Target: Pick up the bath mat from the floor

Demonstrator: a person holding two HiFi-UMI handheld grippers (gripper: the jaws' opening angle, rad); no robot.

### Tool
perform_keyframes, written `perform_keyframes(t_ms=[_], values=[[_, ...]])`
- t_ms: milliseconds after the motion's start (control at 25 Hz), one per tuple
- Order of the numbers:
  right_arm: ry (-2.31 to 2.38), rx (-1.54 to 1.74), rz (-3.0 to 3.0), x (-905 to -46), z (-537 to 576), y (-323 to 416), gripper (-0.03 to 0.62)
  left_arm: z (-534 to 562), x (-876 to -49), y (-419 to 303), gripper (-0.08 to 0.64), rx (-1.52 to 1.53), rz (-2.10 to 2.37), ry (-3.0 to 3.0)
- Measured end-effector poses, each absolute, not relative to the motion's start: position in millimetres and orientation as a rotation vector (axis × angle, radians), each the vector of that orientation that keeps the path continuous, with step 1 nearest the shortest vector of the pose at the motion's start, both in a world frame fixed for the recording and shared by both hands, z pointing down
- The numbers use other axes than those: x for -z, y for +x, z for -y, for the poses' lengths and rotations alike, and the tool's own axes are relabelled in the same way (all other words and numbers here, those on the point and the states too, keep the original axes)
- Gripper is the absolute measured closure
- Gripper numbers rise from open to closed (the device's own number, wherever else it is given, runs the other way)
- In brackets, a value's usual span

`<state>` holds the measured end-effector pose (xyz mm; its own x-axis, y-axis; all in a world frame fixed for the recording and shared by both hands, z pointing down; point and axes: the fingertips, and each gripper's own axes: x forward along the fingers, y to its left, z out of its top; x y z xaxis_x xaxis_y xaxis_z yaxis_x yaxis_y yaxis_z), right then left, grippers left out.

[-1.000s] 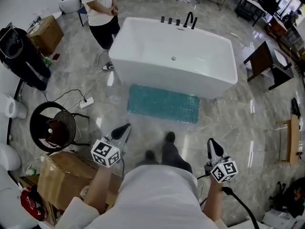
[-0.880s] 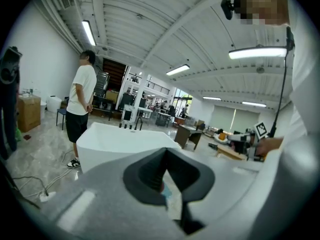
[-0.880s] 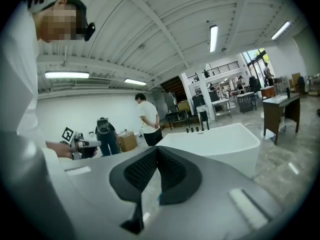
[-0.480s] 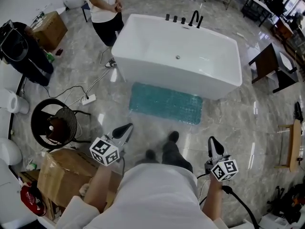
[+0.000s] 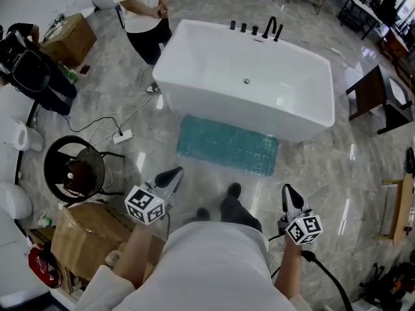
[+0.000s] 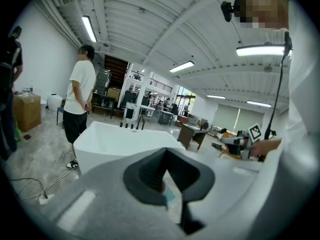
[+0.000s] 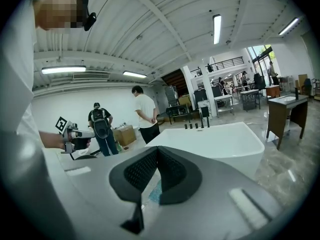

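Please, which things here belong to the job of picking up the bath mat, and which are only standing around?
For the job:
- bath mat, flat on the floor before the tub
- left tongs, shut, empty
- right tongs, shut, empty

Only standing around:
- bathtub
- cardboard box
- power strip
- standing person

Head cam down, others level, tub (image 5: 246, 76) shared
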<state>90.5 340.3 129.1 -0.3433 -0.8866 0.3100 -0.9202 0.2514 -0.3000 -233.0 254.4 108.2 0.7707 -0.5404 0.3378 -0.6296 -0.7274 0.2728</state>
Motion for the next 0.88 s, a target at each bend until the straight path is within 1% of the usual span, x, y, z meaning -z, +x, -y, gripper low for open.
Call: perform_keyframes(t_ms=[440,880], values=[[1.731,-0.671,2.415,-134,-247,180,0.586,-180,-107,-172,0.558,-0.317,0.999,2.532],[1.663,-0.704,2.387,-168,-190,252,0.587,-135,-136,-111,0.558,-0.391,1.036,2.462]])
